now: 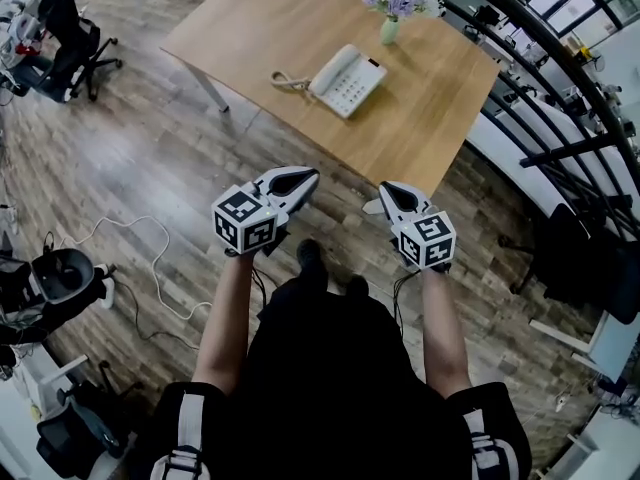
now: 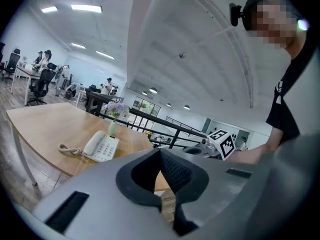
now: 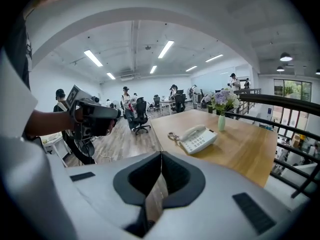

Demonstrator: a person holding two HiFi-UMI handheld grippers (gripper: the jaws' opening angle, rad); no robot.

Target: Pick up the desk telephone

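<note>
A white desk telephone (image 1: 346, 79) with a coiled cord lies on a wooden table (image 1: 260, 28), its handset resting on the cradle. It also shows in the left gripper view as the telephone (image 2: 100, 146) and in the right gripper view as the telephone (image 3: 198, 139). My left gripper (image 1: 300, 175) and right gripper (image 1: 386, 188) are both shut and empty. They hover over the floor just short of the table's near edge, well apart from the telephone.
A small vase of purple flowers (image 1: 392, 8) stands behind the telephone. A black railing (image 1: 560, 98) runs along the table's right side. Office chairs (image 1: 70, 43) stand at the far left, and a white cable (image 1: 130, 248) lies on the wooden floor.
</note>
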